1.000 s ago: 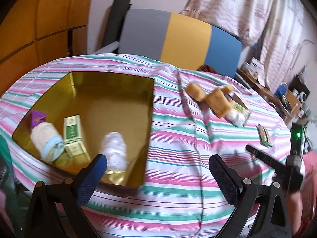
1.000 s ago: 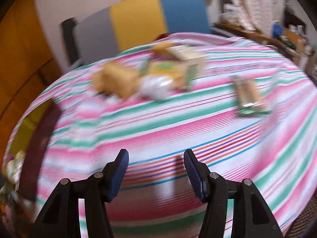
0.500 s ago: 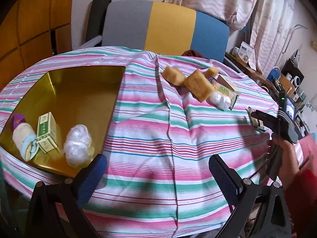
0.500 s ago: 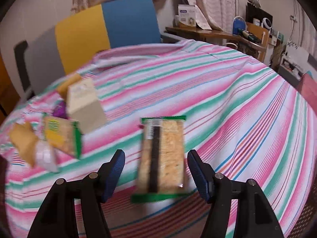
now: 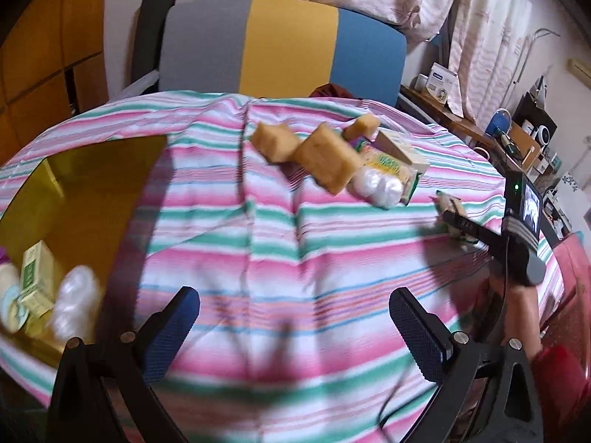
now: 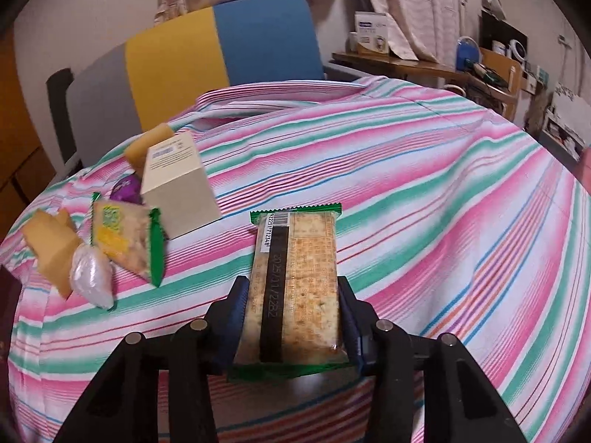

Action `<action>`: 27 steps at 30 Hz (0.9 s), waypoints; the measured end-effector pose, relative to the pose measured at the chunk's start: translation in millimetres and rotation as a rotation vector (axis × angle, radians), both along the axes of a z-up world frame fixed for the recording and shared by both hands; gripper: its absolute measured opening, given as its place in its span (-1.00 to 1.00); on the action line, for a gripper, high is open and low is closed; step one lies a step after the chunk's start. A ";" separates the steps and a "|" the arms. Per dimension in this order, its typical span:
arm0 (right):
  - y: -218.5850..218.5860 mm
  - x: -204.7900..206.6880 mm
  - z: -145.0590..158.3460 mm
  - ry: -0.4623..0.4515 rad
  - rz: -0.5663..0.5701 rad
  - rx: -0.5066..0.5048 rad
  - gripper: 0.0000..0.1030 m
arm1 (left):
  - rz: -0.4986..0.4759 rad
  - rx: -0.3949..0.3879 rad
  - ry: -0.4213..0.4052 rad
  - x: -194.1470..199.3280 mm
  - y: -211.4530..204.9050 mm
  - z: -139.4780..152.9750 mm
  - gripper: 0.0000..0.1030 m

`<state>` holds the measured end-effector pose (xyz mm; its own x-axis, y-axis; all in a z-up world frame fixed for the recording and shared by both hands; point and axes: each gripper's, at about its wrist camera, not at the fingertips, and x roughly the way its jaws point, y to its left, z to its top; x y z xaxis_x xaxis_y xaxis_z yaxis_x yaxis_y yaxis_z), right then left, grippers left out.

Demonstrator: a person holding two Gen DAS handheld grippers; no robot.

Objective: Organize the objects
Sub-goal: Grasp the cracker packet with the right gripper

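Note:
My right gripper [image 6: 293,295] is shut on a green-edged cracker packet [image 6: 295,277] lying on the striped cloth; its jaws press both long sides. In the left wrist view this gripper [image 5: 458,227] shows at the right with the packet [image 5: 448,203]. My left gripper [image 5: 295,317] is open and empty above the cloth. A gold tray [image 5: 74,184] at the left holds a green box [image 5: 35,280], a clear bag [image 5: 75,306] and a white roll [image 5: 9,295]. A pile lies beyond: yellow sponges [image 5: 325,158], a beige box [image 6: 177,188], a second cracker packet [image 6: 125,240], a white bag [image 6: 90,273].
A chair with grey, yellow and blue back [image 5: 280,44] stands behind the table. A cluttered wooden shelf [image 6: 461,70] is at the right. A purple item [image 6: 127,188] sits in the pile. The striped cloth [image 6: 443,184] covers the round table.
My right gripper swung right to the cracker packet, moved over it and closed on its sides. My left gripper turned right, away from the tray, towards the pile.

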<state>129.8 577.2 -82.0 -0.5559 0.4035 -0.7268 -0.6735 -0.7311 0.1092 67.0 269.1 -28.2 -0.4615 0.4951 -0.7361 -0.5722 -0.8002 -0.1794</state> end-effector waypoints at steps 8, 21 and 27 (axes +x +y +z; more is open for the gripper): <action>1.1 2.5 -2.0 0.014 -0.019 0.006 -0.10 | -0.134 -0.016 -0.037 -24.4 89.8 -14.3 1.00; 0.6 2.7 -3.4 0.030 -0.024 0.019 -0.10 | -0.204 -0.007 0.008 -73.3 177.1 -35.5 0.83; -0.1 2.8 -4.1 0.032 -0.027 0.027 -0.10 | -0.196 -0.050 0.145 -77.2 192.6 -42.1 0.78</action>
<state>132.7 577.0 -86.1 -0.5675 0.4377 -0.6974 -0.6892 -0.7160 0.1115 -10.2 461.8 -70.3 -0.4634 0.5502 -0.6947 -0.7341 -0.6775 -0.0469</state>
